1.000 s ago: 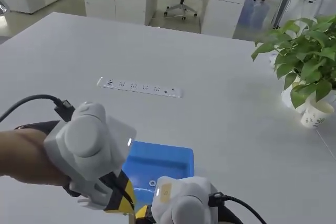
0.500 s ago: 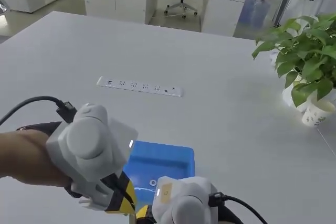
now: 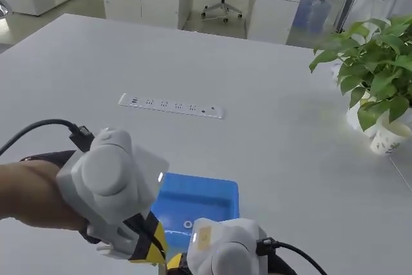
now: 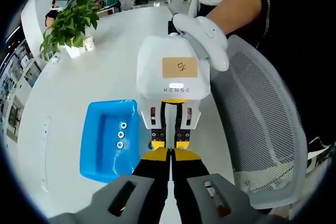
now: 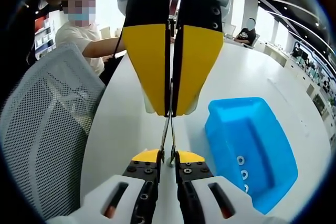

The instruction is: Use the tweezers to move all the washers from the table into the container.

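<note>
- The left gripper (image 5: 170, 111) is clamped tight on the tweezers (image 5: 168, 132). The right gripper (image 5: 168, 156) is narrowed onto their free end.
- Three washers (image 4: 121, 135) already lie in the blue container (image 4: 97, 150), just beside both grippers.
- Whether more wait on the table (image 3: 270, 127), I cannot tell.

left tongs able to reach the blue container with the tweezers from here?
Likely yes: container sits open beside the left tongs, nothing between; right tongs crowd the tweezers, though.
</note>
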Motion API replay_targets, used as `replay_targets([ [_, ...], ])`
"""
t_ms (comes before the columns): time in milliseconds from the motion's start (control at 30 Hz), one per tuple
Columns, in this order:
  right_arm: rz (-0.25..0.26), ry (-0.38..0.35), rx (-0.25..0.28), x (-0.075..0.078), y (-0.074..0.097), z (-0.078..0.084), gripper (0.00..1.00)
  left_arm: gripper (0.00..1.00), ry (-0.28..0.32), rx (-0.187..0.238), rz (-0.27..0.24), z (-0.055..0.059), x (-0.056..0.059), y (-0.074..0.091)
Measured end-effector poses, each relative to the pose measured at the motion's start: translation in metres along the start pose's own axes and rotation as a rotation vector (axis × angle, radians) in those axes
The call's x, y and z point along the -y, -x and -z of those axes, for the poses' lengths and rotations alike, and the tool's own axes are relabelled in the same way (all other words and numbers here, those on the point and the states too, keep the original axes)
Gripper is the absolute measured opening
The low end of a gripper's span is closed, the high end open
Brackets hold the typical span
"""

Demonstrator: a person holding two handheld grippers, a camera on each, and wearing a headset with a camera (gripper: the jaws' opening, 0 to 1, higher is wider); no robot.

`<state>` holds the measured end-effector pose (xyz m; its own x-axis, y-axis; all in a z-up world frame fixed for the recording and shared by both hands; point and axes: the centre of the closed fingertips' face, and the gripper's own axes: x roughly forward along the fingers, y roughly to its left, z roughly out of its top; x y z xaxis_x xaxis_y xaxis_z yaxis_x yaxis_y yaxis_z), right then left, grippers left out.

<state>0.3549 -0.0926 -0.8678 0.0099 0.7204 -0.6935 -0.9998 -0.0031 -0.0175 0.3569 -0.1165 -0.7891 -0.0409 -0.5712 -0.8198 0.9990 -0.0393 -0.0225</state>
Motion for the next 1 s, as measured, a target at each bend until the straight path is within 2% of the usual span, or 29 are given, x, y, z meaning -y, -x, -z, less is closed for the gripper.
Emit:
replay_targets([
  [1000, 0.009, -0.017, 0.009, -0.0004, -0.0004, 0.0006, 0.07, 0.03, 0.007, 0.008, 0.001, -0.0003, 0.0001, 0.0006],
])
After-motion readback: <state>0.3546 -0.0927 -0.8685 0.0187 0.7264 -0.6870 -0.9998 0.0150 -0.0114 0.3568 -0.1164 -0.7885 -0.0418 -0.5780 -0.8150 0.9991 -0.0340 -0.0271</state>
